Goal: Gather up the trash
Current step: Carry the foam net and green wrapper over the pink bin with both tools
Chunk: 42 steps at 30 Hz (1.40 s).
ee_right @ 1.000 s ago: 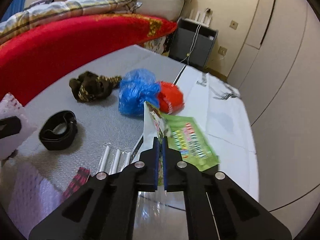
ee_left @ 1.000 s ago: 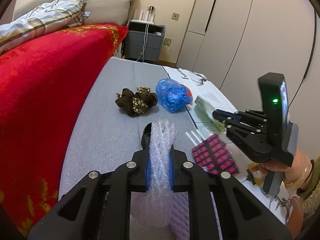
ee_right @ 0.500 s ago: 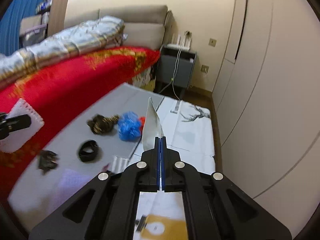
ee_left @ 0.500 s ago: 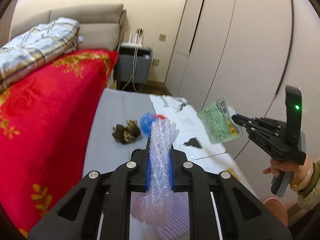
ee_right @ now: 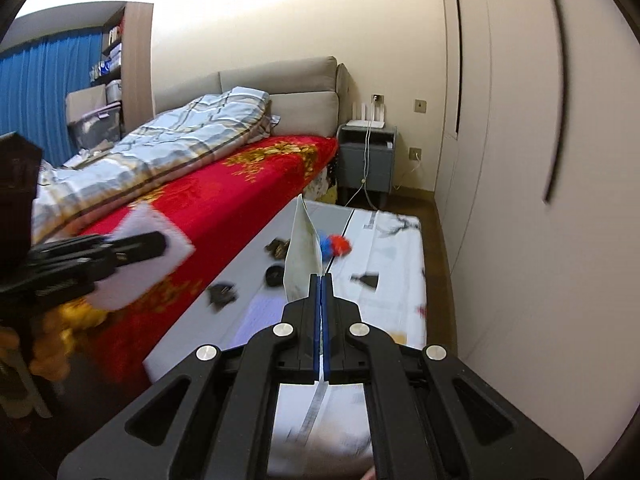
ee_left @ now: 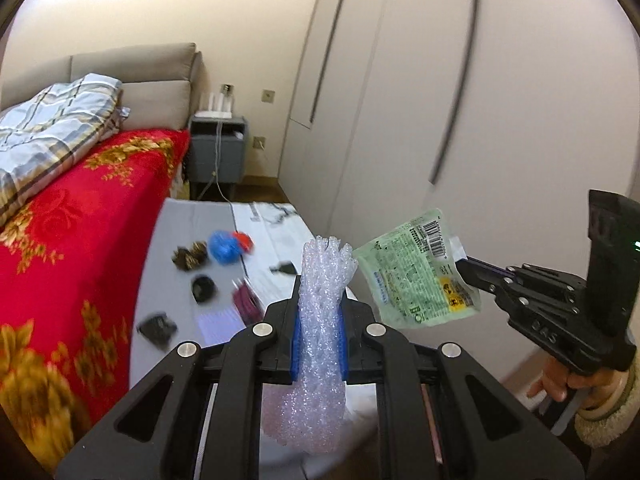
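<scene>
Bubble wrap (ee_left: 320, 320) pinched upright in left gripper (ee_left: 319, 344), green wrapper (ee_left: 416, 272) clamped by right gripper (ee_right: 321, 320), both held high above grey mat (ee_left: 176, 232) strewn with blurred litter.

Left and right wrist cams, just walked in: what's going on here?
A person is collecting trash with a handheld gripper in each hand. The left gripper is shut on a bubble wrap piece, and the right gripper is shut on a green snack packet. Both are held up in the air, well above the grey mat beside the bed. Other bits lie on the mat, including a blue plastic bag and some dark items, blurred.
</scene>
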### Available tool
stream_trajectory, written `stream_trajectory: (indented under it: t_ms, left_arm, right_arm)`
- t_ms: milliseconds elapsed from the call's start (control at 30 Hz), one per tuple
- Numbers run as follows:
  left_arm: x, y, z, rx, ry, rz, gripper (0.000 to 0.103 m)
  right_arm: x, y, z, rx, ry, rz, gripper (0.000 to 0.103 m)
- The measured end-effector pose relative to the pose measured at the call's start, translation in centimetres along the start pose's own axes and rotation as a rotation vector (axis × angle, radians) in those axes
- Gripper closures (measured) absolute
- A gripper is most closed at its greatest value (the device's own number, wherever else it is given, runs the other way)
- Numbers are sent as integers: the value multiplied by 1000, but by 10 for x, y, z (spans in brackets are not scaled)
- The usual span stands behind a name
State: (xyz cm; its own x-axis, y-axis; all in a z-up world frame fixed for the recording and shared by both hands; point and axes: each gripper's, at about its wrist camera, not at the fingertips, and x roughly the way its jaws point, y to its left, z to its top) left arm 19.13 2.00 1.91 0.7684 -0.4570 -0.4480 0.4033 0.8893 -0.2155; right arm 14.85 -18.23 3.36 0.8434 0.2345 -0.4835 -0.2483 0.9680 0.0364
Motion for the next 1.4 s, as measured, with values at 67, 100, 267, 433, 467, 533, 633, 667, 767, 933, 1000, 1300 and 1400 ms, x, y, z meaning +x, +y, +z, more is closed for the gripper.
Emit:
stream_trajectory:
  t_ms: [67, 100, 267, 433, 467, 533, 633, 667, 767, 933, 1000, 1300, 1400]
  left_arm:
    - [-16, -20, -19, 10, 21, -3, 90]
    - [-24, -27, -26, 15, 30, -3, 90]
    - [-51, -55, -67, 14, 97, -7, 90]
    - [-68, -79, -103, 48, 151, -14, 90]
    - [-70, -83, -107, 49, 159, -19, 90]
    - [-72, -88, -112, 51, 179, -26, 90]
    - [-71, -96, -115, 58, 192, -33, 90]
    - [-71, -99, -116, 62, 192, -35, 90]
    - [-67, -106, -115, 75, 192, -42, 90]
    - [-48, -118, -113, 104, 210, -67, 90]
    - [-37, -124, -112, 114, 224, -89, 90]
    - [33, -160, -113, 163, 320, -197, 90]
    - [55, -174, -110, 191, 331, -221, 90]
  right_arm:
    - [-23, 2, -18, 8, 11, -8, 103]
    - [-38, 4, -31, 16, 22, -16, 103]
    - [-91, 8, -84, 69, 65, -44, 103]
    - [-129, 12, -123, 107, 81, -70, 103]
    - [-135, 11, -129, 119, 80, -73, 103]
    - [-142, 9, -134, 136, 77, -77, 103]
    - [-148, 5, -138, 152, 68, -86, 103]
    - [-149, 2, -139, 160, 65, -91, 103]
    - [-151, -4, -142, 179, 62, -107, 103]
    - [-145, -15, -150, 205, 74, -139, 102]
    - [-138, -22, -153, 224, 81, -158, 102]
    - [-123, -75, -162, 319, 89, -253, 102]
    - [-119, -92, -164, 340, 91, -299, 102]
